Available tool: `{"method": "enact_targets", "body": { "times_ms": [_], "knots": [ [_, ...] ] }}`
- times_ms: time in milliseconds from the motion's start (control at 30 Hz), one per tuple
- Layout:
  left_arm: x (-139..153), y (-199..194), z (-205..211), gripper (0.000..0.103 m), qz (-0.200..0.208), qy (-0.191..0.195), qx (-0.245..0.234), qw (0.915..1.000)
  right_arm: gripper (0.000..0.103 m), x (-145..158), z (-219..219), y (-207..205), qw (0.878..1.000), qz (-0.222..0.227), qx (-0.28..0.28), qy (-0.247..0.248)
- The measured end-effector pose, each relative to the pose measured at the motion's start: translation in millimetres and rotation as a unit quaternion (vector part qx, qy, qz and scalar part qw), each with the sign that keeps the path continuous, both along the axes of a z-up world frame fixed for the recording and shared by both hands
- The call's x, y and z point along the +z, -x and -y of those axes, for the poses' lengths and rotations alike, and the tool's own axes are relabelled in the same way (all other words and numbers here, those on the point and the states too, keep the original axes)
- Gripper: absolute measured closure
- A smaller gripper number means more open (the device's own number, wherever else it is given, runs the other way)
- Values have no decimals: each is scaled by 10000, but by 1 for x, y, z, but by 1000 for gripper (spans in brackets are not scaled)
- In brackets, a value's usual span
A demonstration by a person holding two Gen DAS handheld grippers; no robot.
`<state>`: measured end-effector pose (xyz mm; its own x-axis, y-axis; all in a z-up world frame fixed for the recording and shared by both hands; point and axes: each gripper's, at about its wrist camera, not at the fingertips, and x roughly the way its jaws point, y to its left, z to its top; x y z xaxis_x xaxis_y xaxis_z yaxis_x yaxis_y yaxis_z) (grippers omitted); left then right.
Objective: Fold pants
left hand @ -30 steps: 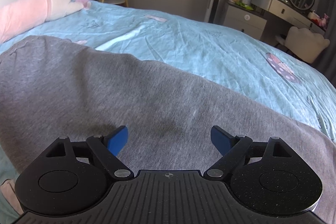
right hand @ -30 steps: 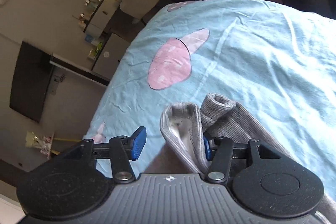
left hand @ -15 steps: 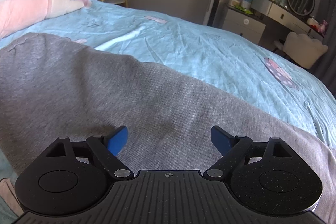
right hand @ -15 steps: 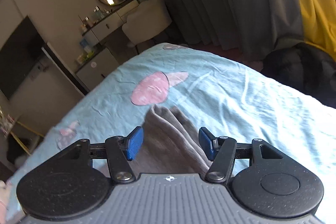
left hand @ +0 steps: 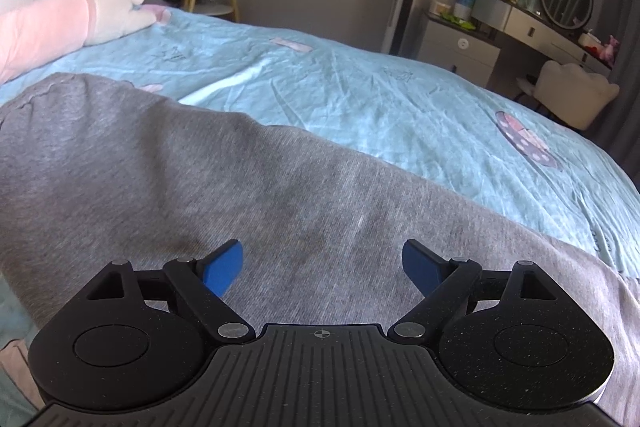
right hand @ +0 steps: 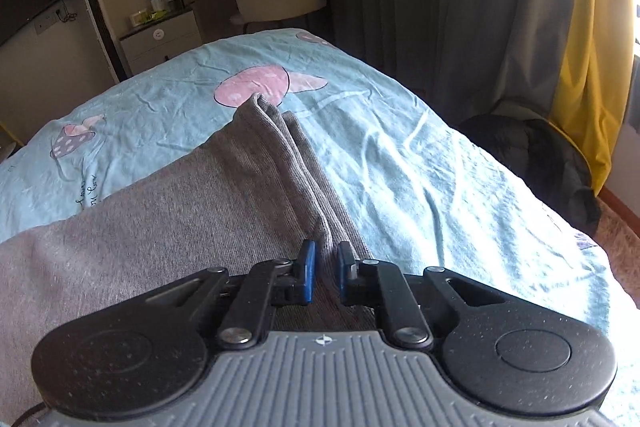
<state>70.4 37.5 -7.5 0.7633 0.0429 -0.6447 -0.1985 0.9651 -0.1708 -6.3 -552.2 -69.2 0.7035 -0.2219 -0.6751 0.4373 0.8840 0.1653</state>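
Grey pants (left hand: 248,183) lie spread across a light blue bedsheet (left hand: 400,99). My left gripper (left hand: 322,263) is open and empty, low over the flat middle of the fabric. In the right wrist view the pants (right hand: 168,211) end in a bunched, ribbed ridge (right hand: 288,155) that runs away toward the far cuff. My right gripper (right hand: 323,269) has its blue pads closed on the near end of that ridge, pinching the grey cloth between them.
A pink and white plush (left hand: 80,19) lies at the bed's far left. A dresser with a round mirror (left hand: 566,1) and a cream chair (left hand: 572,95) stand beyond the bed. Dark and yellow curtains (right hand: 500,7) hang at the right, with a dark bundle (right hand: 536,155) on the floor.
My right gripper swung level, laid the pant end down along the bed, then closed its pads on the bunched ridge. My left gripper stayed open and nearly still.
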Motion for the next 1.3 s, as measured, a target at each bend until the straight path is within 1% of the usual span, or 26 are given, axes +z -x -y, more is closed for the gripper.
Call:
{"method": "enact_targets", "body": {
  "times_ms": [67, 133, 233, 300, 333, 367, 400, 433, 467, 533, 567, 600, 633, 667, 700, 767, 867, 967, 1067, 1167, 1233, 1300],
  "knots": [
    [0, 0, 0, 11, -3, -9, -8, 10000, 84, -4, 1, -6, 10000, -64, 46, -54],
    [0, 1, 0, 11, -13, -22, -13, 10000, 83, -5, -2, -13, 9998, -152, 140, 72],
    [-1, 0, 0, 11, -25, -21, -3, 10000, 81, -3, -3, -20, 9995, -235, 193, 119],
    [-1, 0, 0, 11, -38, -23, 4, 10000, 92, -2, -6, -22, 9985, -300, 283, 358],
    [-1, 0, -1, 11, -42, -21, 8, 10000, 95, 0, -8, -22, 9981, -288, 302, 443],
    [-1, 0, 0, 11, -43, -21, 14, 10000, 99, 4, -8, -20, 9979, -267, 217, 555],
    [-1, 0, 0, 11, -38, -23, 20, 10000, 99, 7, -4, -17, 9981, -187, 19, 589],
    [-1, 1, 0, 11, -29, -21, 23, 10000, 99, 10, 0, -13, 9980, -100, -292, 552],
    [-1, 1, 0, 11, -18, -17, 27, 10000, 99, 14, 6, -6, 9970, -17, -636, 434],
    [0, 2, -1, 11, -4, -3, 37, 10000, 97, 16, 15, 11, 9964, 208, -820, -34],
    [0, 2, -1, 11, -7, 9, 38, 10000, 88, 15, 18, 24, 9946, 324, -924, -332],
    [0, 2, -2, 11, -9, 24, 36, 10000, 66, 14, 20, 37, 9921, 441, -1045, -540],
    [0, 1, -2, 11, -10, 35, 28, 10000, 54, 13, 20, 50, 9888, 557, -1200, -692],
    [-1, 1, -2, 11, -16, 37, 17, 10000, 37, 9, 20, 65, 9840, 728, -1365, -886],
    [-1, 1, -1, 11, -20, 28, -3, 10000, 35, 5, 20, 76, 9794, 849, -1453, -1112],
    [-1, 0, 1, 11, -23, -12, -59, 10000, 35, -4, 17, 89, 9749, 750, -1566, -1393],
    [1, 2, 4, 11, 14, -41, -174, 9998, 36, -13, 13, 99, 9700, 1009, -1476, -1647],
    [4, 5, 8, 11, 72, -43, -310, 9995, 44, -22, 17, 86, 9658, 1081, -1341, -1940],
    [5, 9, 11, 11, 95, 51, -486, 9988, 45, -33, 23, 70, 9644, 1023, -1383, -2010],
    [7, 13, 16, 11, 93, 128, -678, 9976, 46, -37, 27, 66, 9564, 1205, -1544, -2166],
    [7, 15, 20, 11, 80, 145, -808, 9966, 56, -35, 25, 65, 9567, 1205, -1555, -2146],
    [4, 14, 26, 11, -15, 125, -932, 9956, 83, -33, 23, 63, 9599, 1151, -1419, -2128]
  ]
}}
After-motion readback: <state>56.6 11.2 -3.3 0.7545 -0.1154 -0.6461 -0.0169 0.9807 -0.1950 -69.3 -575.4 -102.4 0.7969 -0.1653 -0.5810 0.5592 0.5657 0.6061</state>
